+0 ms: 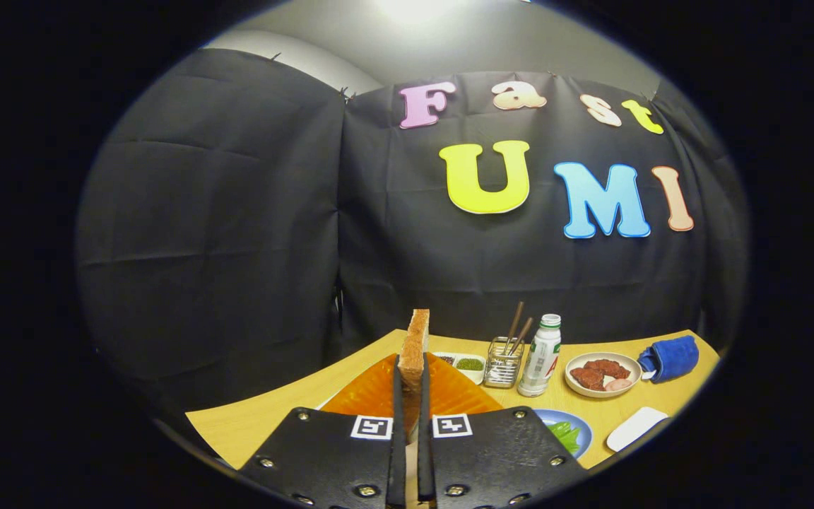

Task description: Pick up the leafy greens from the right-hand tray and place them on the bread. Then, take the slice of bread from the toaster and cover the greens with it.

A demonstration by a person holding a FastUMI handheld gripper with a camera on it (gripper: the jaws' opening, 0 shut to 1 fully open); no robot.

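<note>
Bread (415, 350) is being held edge-on and upright in the gripper (411, 396), whose two fingers are being pressed narrowly against the slice's two flat faces, with the top of the slice standing above the fingertips. From this grip it is being judged that the second part of the task is in hand: a slice is being carried toward the place where the greens are to be covered. The toaster and the lower slice are not being made out from here. An orange tray (449, 396) is lying on the tabletop (661, 360) directly beyond and below the fingers, toward the tabletop's left part. Just beside the right finger, near the front edge, a blue plate (576, 423) is being seen with leafy greens (566, 435) lying on it; whether other greens are already lying on a lower slice cannot be told, since that area is being hidden by the gripper. Farther back, a wire holder with chopsticks (504, 360), a white bottle (541, 357), a bowl of red pieces (601, 375), a small dish with green filling (467, 364) and a blue cloth (672, 357) near the right corner are standing well apart from the held slice. For the next move, the slice is needing to be tilted from upright to flat and lowered squarely over the greens, with the fingers being eased apart only once it is resting.
</note>
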